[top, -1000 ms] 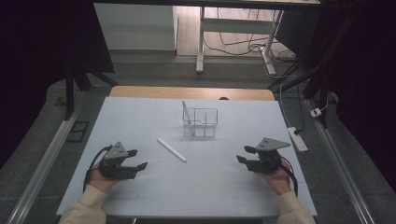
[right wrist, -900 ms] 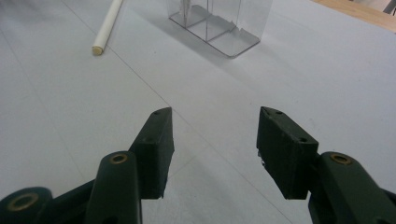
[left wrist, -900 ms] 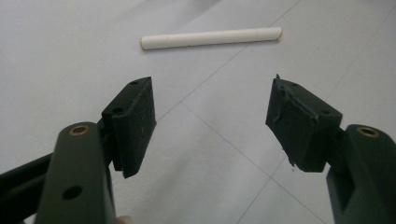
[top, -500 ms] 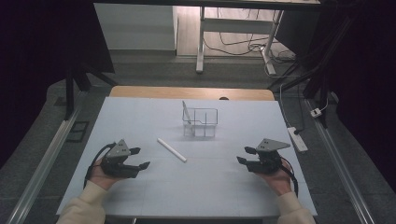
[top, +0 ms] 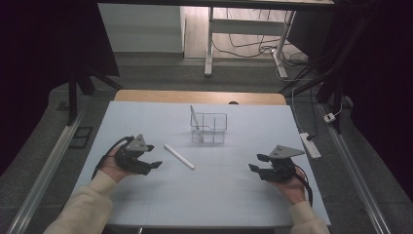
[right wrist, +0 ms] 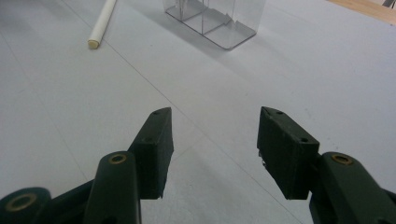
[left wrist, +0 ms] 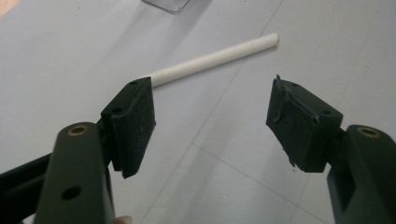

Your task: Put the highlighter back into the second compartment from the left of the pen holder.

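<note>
A white stick (top: 178, 156) lies flat on the pale table (top: 209, 204), slanting from upper left to lower right; it is also the white stick (left wrist: 219, 58) and the white stick (right wrist: 102, 24) in the gripper views. My left gripper (top: 152, 156) hovers just left of its near end, jaws open with nothing between them, and the same open left gripper (left wrist: 212, 121) points toward the stick. My right gripper (top: 255, 162) rests at the right of the table, open and empty, seen as the right gripper (right wrist: 215, 135) aimed across bare table.
A clear plastic divided box (top: 209, 127) stands behind the stick near the table's middle, also the clear box (right wrist: 215, 21). A white power strip (top: 310, 145) lies off the table's right edge. A wooden strip (top: 199, 97) borders the far side.
My left gripper has moved right and a little up, toward the stick's near end. The right gripper, stick and box have stayed put.
</note>
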Tool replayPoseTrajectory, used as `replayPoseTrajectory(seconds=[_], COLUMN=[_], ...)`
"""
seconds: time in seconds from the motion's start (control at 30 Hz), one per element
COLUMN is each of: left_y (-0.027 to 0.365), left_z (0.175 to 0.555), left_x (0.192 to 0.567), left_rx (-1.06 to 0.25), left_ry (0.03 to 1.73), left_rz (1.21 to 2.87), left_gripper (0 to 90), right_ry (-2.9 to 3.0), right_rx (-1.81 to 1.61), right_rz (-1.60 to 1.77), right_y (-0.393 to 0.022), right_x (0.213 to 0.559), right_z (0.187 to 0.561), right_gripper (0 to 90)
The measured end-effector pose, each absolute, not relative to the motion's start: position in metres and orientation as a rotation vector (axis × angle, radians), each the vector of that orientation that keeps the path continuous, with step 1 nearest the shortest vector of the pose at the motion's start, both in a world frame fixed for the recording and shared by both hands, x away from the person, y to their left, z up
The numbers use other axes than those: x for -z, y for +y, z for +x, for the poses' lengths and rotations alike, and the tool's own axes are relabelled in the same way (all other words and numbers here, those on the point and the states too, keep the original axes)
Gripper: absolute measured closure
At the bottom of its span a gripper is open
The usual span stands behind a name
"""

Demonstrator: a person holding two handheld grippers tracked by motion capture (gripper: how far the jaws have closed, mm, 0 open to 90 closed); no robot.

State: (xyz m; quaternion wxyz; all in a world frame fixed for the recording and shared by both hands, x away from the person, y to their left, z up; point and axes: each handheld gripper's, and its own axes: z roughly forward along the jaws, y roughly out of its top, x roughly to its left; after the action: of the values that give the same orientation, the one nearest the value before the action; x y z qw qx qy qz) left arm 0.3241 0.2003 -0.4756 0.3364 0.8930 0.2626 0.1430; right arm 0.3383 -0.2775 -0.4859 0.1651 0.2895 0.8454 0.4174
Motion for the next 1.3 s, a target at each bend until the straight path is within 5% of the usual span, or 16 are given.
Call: replayPoseTrajectory(seconds=[1.3], left_y=[0.158], left_z=[0.390], left_x=[0.471], left_rx=[-0.380], left_ry=[0.324], left_rz=[2.620], left_gripper=[33.2], right_ry=[2.404], right_rx=[-1.218], right_rz=[0.854], right_y=[-0.279], right_x=[0.486], right_z=[0.339], right_gripper=[45.0])
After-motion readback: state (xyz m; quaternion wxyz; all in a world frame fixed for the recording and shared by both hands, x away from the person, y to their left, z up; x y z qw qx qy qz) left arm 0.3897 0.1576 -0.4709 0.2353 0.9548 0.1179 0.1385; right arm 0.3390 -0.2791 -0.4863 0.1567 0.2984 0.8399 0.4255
